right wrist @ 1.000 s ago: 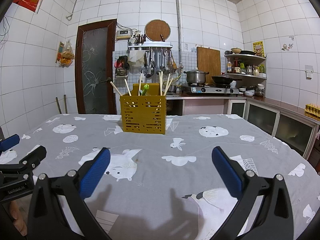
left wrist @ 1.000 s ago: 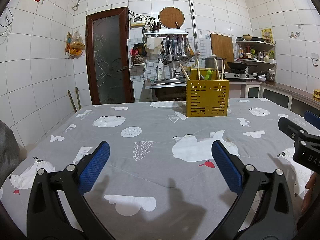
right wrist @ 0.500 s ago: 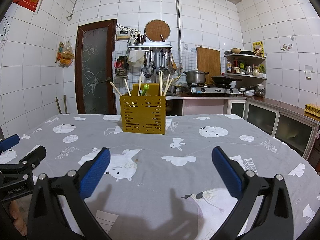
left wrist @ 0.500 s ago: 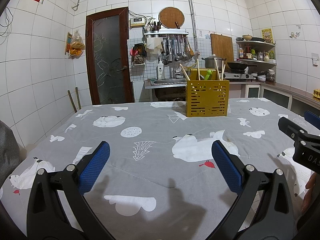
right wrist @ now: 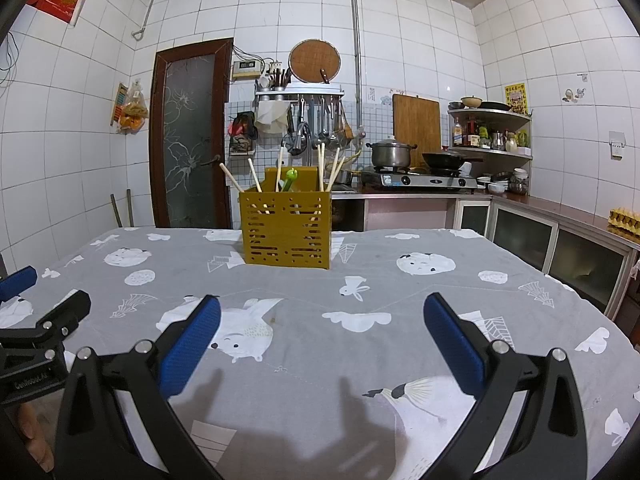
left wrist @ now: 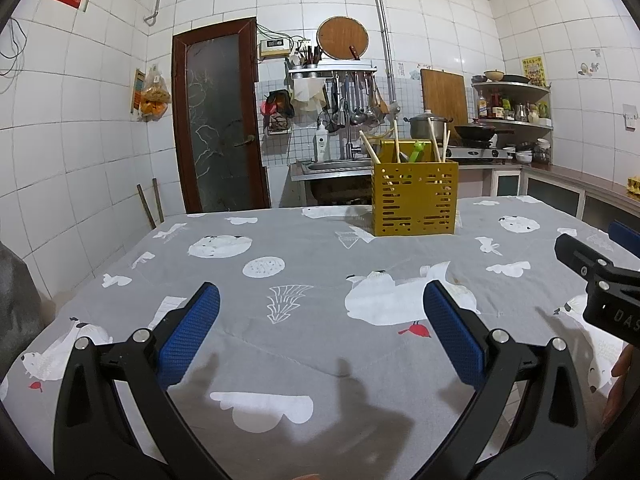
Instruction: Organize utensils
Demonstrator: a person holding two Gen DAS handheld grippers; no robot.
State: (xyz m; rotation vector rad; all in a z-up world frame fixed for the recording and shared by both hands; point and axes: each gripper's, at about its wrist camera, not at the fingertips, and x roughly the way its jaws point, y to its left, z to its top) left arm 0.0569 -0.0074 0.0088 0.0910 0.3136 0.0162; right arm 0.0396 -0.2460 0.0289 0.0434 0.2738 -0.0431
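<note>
**Utensils appear stowed; both tools idle and empty**

Nearest the cameras, the left gripper (left wrist: 320, 332) and the right gripper (right wrist: 320, 332) hang low over the tabletop (left wrist: 304, 248), each with its jaws spread wide and nothing between the blue pads. The two sit side by side on the near side of the yellow holder (right wrist: 285, 231), well apart from it; each shows at the edge of the other's view, with part of a hand just visible beneath.

Between the grippers and the holder, the grey animal-print cloth carries no loose utensil that either view shows. By that, I judge the sorting largely or wholly done: everything to be organized seems already upright in the holder. What may remain is only a check or withdrawal; whether anything lies out of view I cannot tell.

The holder is one slotted yellow box, standing upright toward the far side of the tabletop. Sticking out of its top I count roughly six pale wooden chopsticks (right wrist: 322, 168), though overlap makes the number uncertain, and one green-handled utensil (right wrist: 289, 178) with a frog-like top. Which inner compartment each sits in is hidden.

Behind the holder, the kitchen counter holds one steel pot (right wrist: 390, 152) and one dark pan (right wrist: 446, 159).
</note>
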